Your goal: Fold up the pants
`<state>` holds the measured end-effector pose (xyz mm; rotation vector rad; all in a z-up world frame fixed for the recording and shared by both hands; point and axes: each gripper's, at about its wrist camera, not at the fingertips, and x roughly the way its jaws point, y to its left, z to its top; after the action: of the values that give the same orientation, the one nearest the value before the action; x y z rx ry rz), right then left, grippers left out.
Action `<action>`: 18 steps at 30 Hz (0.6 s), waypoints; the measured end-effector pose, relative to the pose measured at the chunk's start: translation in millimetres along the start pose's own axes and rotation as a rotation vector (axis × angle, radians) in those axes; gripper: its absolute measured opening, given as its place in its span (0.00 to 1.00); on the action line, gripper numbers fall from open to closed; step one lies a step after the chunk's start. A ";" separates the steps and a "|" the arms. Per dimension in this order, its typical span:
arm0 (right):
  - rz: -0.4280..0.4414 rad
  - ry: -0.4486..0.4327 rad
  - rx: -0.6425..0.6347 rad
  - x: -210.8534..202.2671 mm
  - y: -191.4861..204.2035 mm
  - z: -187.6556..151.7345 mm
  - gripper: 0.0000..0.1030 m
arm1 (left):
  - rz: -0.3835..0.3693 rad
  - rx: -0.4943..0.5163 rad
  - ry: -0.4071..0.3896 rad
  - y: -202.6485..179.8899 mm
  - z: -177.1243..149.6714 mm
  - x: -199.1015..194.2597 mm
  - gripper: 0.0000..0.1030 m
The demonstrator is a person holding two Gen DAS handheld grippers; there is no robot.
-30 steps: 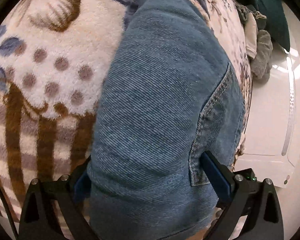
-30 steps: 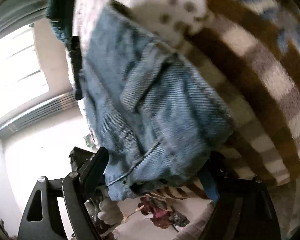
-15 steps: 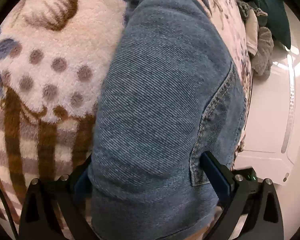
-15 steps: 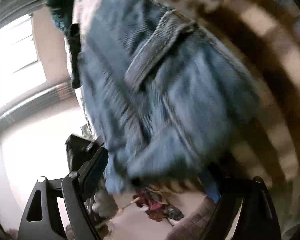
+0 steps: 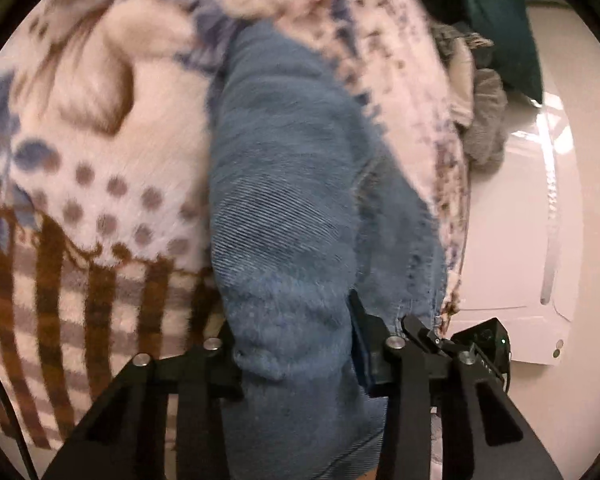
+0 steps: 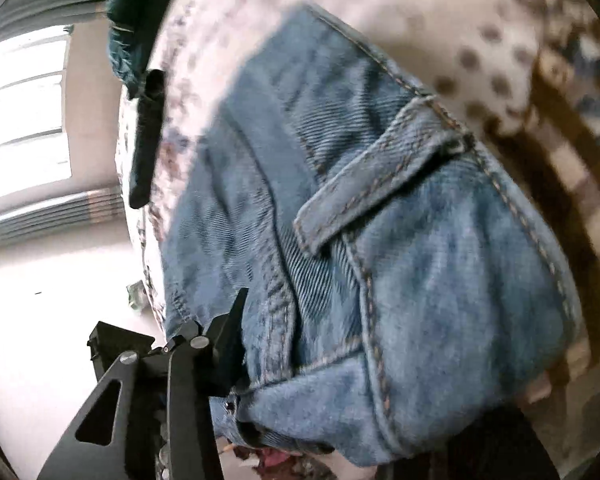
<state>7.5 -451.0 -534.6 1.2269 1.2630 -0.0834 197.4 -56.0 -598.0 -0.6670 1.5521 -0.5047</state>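
Left gripper [image 5: 296, 340]: closing, jaws drawn in on a thick fold of denim, both black fingers pressing into the cloth at its sides.
Right gripper [image 6: 340, 364]: closing too, left finger [image 6: 230, 344] hard against the bunched waistband end; far finger hidden behind the fabric, so grip on that side not to be told.
Pants [image 5: 292, 208]: blue jeans, lying in a long strip down the blanket, near end bunched up between the left jaws by the blanket's near edge.
Pants, right wrist view [image 6: 380, 220]: waistband end, belt loop [image 6: 380, 184] standing proud, orange stitching along the seams, hanging just over the blanket's edge.
Blanket [image 5: 100, 160]: fleecy, cream with brown stripes, dots and blue blotches, spread under the jeans.
Other clothes [image 5: 484, 120]: grey and beige heap at the blanket's far right edge, well apart from the jeans.
Dark strap [image 6: 146, 140]: draped over the blanket's left edge, beside the jeans, not touching.
Floor [image 5: 512, 240]: pale, glossy, beyond the right edge.
Sharpness: both views smeared with motion.
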 end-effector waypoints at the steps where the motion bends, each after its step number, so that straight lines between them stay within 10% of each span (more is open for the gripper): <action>1: 0.006 -0.016 -0.003 -5.3 6.5 -2.5 0.44 | -0.018 0.008 -0.010 -5.4 1.3 -7.6 0.31; 18: 0.106 -0.131 -0.187 -15.2 235.4 11.2 0.43 | -0.169 0.082 -0.193 -55.9 107.1 -158.2 0.29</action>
<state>159.8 -368.4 -374.0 1.1059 1.0661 0.0308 313.4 18.0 -454.2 -0.7648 1.2937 -0.6088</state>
